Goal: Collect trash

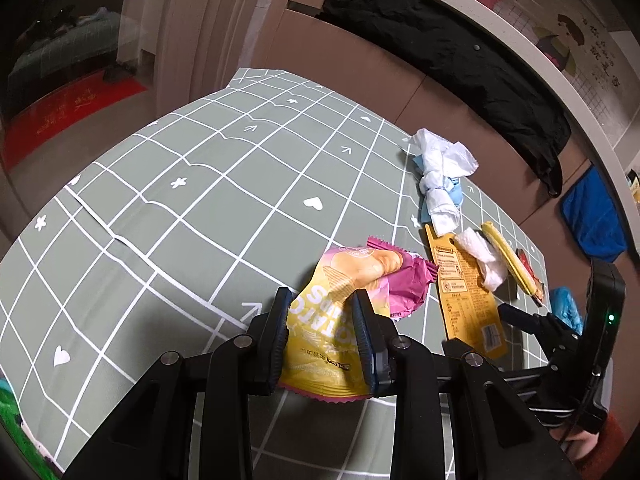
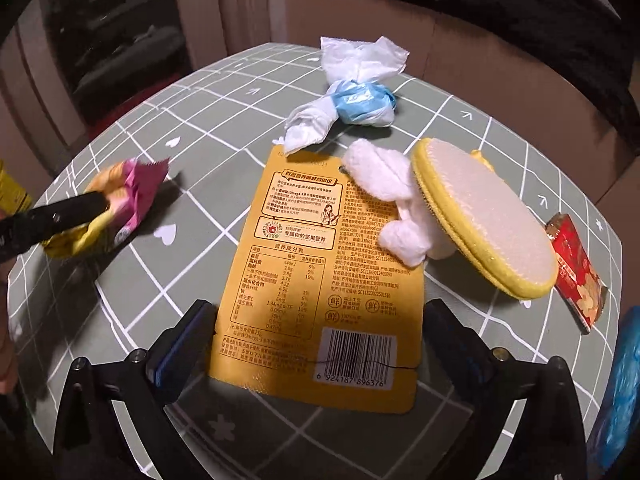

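My left gripper (image 1: pixel 322 300) is shut on a yellow and pink chip bag (image 1: pixel 352 300), held just above the tablecloth; the bag also shows at the left of the right wrist view (image 2: pixel 120 208). My right gripper (image 2: pixel 316 312) is open, its fingers on either side of a flat orange food pouch (image 2: pixel 320 264) lying on the table. The pouch also shows in the left wrist view (image 1: pixel 466 292). A crumpled white tissue (image 2: pixel 384 196) rests on the pouch's far corner. A knotted white and blue plastic bag (image 2: pixel 348 96) lies behind it.
A yellow round sponge pad (image 2: pixel 484 216) leans on the tissue. A red snack wrapper (image 2: pixel 576 272) lies at the right. A blue bag (image 2: pixel 624 384) sits at the table's right edge. The green grid tablecloth (image 1: pixel 180 184) covers the table. Cardboard boxes and a black jacket (image 1: pixel 460 60) stand behind.
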`<state>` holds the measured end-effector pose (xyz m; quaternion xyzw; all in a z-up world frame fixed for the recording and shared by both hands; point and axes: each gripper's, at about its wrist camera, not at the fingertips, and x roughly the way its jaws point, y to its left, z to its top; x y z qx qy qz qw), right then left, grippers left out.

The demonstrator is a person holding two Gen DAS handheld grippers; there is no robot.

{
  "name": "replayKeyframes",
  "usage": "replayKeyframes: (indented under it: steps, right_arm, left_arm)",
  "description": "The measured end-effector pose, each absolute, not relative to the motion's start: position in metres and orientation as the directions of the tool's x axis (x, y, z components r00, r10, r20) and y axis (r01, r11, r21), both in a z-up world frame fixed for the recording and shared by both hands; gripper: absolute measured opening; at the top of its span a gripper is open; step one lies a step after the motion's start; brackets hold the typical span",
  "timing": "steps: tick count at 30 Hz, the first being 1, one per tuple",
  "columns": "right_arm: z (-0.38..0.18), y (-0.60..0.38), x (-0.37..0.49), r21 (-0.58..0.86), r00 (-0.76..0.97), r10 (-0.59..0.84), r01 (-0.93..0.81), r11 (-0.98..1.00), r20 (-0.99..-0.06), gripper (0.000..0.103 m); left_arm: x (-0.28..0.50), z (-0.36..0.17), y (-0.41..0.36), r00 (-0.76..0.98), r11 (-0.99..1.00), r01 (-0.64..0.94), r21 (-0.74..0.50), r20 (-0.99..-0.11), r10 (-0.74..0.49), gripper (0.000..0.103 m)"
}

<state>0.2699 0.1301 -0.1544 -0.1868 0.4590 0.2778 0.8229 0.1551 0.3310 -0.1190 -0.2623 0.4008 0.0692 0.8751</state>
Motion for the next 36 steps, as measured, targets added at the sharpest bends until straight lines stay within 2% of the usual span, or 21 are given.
replayKeyframes:
  steps: [2, 4, 6, 7, 9, 14, 28, 36]
  right_arm:
    - [-0.155, 0.13, 0.269, -0.053, 0.427, 0.29, -0.632, 0.773, -0.856, 0.1]
    - [-0.153, 0.123, 0.266, -0.053, 0.44, 0.298, -0.628, 0.777, -0.847, 0.087]
    - [-0.147, 0.112, 0.26, -0.053, 0.449, 0.31, -0.633, 0.772, -0.838, 0.06]
    - [-0.145, 0.109, 0.26, -0.053, 0.45, 0.316, -0.638, 0.768, -0.835, 0.053]
    - [-0.143, 0.105, 0.26, -0.048, 0.446, 0.323, -0.644, 0.764, -0.834, 0.03]
    - [-0.137, 0.091, 0.261, 0.017, 0.413, 0.37, -0.648, 0.762, -0.832, 0.013]
    - [-0.061, 0.055, 0.241, 0.075, 0.508, 0.5, -0.646, 0.76, -0.701, 0.009]
    - [-0.021, -0.003, 0.238, 0.07, 0.599, 0.497, -0.593, 0.803, -0.627, 0.009]
  left_arm:
    - [0.152, -0.117, 0.329, 0.673, 0.853, -0.322, -0.41, -0.733, -0.097, 0.032]
    - [0.151, -0.116, 0.327, 0.677, 0.855, -0.313, -0.413, -0.728, -0.104, 0.032]
    - [0.15, -0.115, 0.326, 0.679, 0.854, -0.311, -0.417, -0.726, -0.108, 0.032]
    - [0.149, -0.115, 0.326, 0.679, 0.853, -0.311, -0.42, -0.726, -0.11, 0.032]
    - [0.149, -0.114, 0.325, 0.679, 0.851, -0.311, -0.423, -0.725, -0.113, 0.032]
    - [0.147, -0.108, 0.321, 0.682, 0.855, -0.311, -0.416, -0.724, -0.104, 0.032]
    - [0.153, -0.041, 0.289, 0.767, 0.906, -0.231, -0.356, -0.64, -0.055, 0.03]
    - [0.177, 0.003, 0.222, 0.819, 0.944, -0.115, -0.308, -0.567, -0.085, 0.03]
